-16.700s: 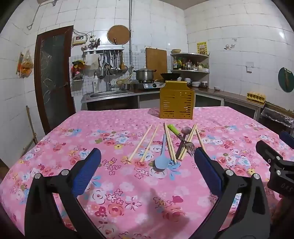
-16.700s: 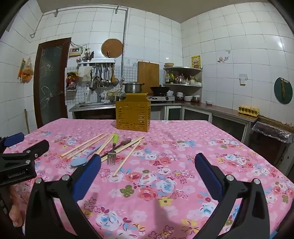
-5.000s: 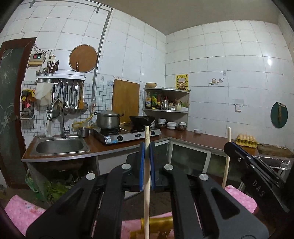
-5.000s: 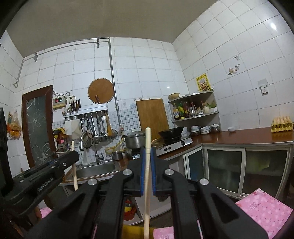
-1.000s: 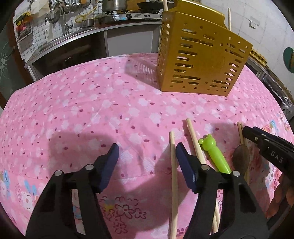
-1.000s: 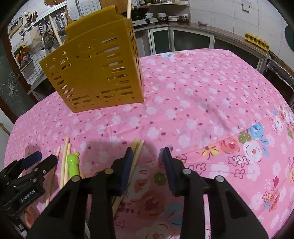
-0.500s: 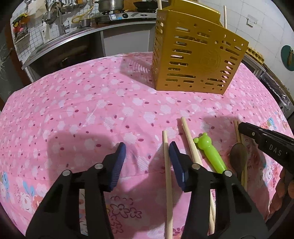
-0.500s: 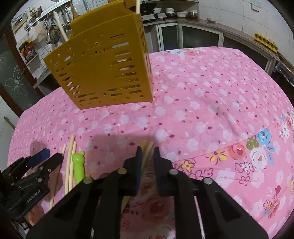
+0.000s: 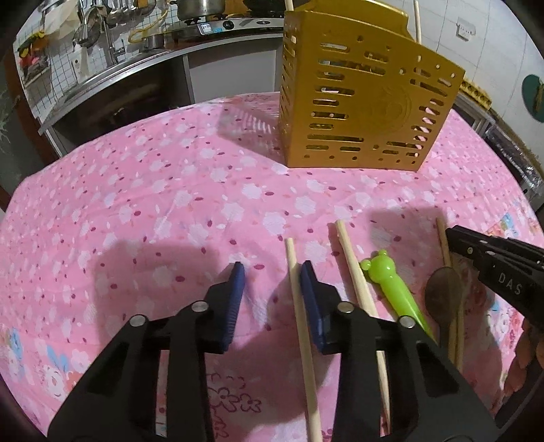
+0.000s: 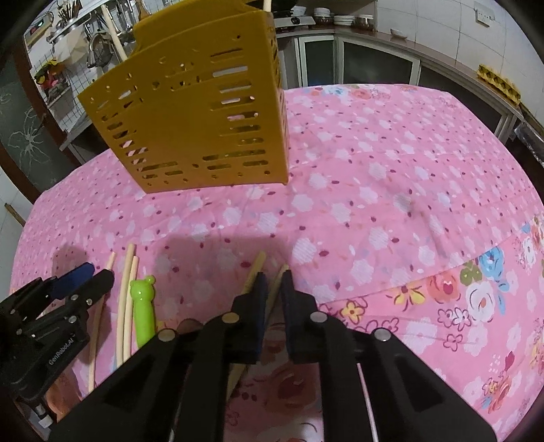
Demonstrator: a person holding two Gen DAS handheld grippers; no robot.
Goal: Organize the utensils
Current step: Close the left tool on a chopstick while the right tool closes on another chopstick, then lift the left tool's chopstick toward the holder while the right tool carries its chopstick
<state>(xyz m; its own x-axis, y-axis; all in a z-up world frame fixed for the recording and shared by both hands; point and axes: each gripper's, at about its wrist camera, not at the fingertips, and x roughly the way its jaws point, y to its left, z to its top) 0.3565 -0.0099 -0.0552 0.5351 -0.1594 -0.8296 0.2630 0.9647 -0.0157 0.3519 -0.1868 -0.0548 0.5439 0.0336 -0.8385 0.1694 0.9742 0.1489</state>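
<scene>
A yellow slotted utensil holder (image 9: 357, 112) (image 10: 197, 119) stands on the pink flowered tablecloth (image 9: 153, 190) with two chopsticks upright in it. My left gripper (image 9: 272, 275) points down at the cloth. Its jaws are closing around a lying wooden chopstick (image 9: 295, 282), which touches the right pad only. My right gripper (image 10: 273, 284) is shut on another chopstick (image 10: 281, 273) that lies on the cloth, with a second chopstick (image 10: 253, 272) just outside its left pad. A green bear-handled utensil (image 9: 391, 289) (image 10: 142, 306) and a brown spoon (image 9: 442, 295) lie between the two grippers.
More chopsticks (image 9: 353, 268) (image 10: 125, 289) lie beside the green handle. Behind the table run a kitchen counter with a sink (image 9: 102, 68) and a stove with a pot (image 9: 200, 6). An egg tray (image 10: 499, 80) sits on the right counter.
The left jaws have narrowed around the chopstick. The right jaws have closed from a small gap onto their chopstick. Both hands have stayed nearly in place.
</scene>
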